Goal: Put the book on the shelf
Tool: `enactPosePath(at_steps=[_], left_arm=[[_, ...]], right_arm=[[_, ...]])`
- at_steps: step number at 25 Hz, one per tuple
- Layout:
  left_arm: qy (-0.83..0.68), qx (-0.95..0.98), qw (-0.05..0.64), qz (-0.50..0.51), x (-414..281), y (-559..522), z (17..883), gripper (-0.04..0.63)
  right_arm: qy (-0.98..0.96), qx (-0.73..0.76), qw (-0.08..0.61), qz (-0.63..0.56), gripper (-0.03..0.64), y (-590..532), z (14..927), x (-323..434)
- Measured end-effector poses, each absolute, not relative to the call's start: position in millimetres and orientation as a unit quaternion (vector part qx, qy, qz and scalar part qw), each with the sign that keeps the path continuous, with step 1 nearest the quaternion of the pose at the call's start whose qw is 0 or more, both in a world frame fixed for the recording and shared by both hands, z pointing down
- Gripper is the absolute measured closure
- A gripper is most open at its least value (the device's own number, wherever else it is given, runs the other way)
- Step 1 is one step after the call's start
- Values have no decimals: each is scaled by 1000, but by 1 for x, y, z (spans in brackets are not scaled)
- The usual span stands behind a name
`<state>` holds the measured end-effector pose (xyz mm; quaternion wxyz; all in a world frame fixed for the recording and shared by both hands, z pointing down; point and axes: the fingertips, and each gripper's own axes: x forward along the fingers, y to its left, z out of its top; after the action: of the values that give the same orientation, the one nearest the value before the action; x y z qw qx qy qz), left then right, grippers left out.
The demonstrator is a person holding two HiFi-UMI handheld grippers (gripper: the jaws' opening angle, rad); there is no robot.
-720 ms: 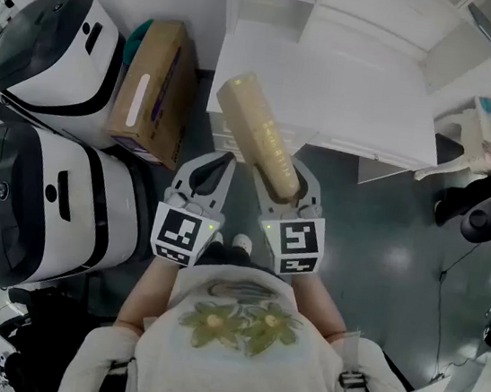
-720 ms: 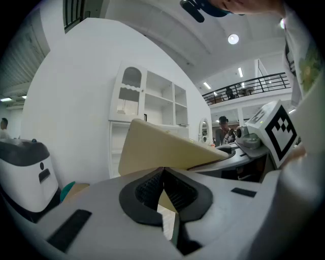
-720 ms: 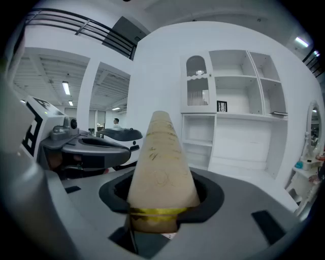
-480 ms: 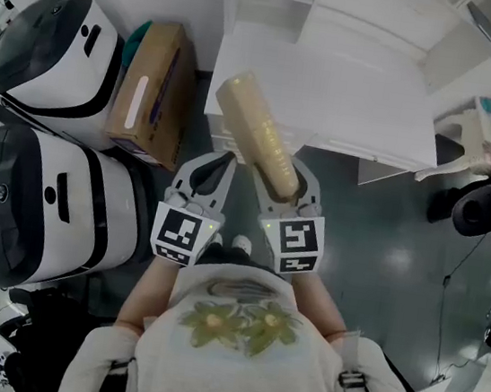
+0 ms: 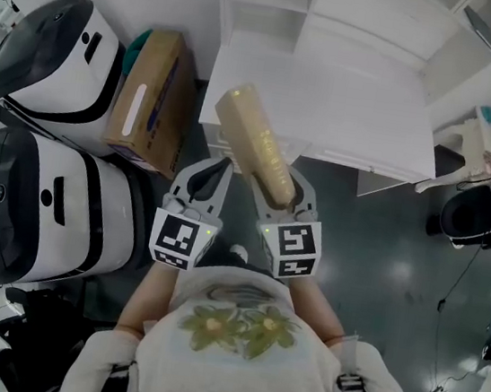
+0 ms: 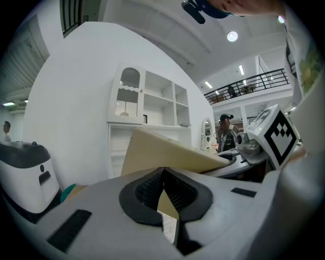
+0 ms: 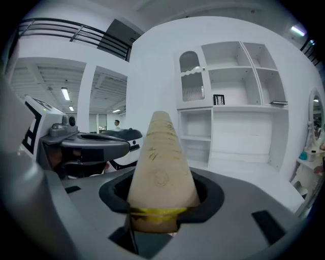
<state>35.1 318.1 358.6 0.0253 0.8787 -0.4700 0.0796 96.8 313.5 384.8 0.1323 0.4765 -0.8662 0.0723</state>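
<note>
Here, the right gripper (image 5: pixel 281 189) clamped the thick tan book (image 5: pixel 251 133), still short of the far white shelf unit (image 5: pixel 261 4); the left gripper (image 5: pixel 207 179) was closed, empty.

From here I can't see the book's (image 5: pixel 257 142) near end, which is swallowed inside the right claw (image 5: pixel 285 185), its spine lettering is too fine for me to read, the shelf (image 5: pixel 263 3) is cropped by the head view's top edge, and the left claw (image 6: pixel 163 189) masks part of the book's cover.
</note>
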Motion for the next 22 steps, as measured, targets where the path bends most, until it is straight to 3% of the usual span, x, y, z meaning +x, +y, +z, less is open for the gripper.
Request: enactPosePath(at_steps=[22], left_arm=[[-462, 880, 57, 88, -2, 210, 388, 568]], right_arm=[[-843, 503, 159, 106, 383, 206, 417, 78]])
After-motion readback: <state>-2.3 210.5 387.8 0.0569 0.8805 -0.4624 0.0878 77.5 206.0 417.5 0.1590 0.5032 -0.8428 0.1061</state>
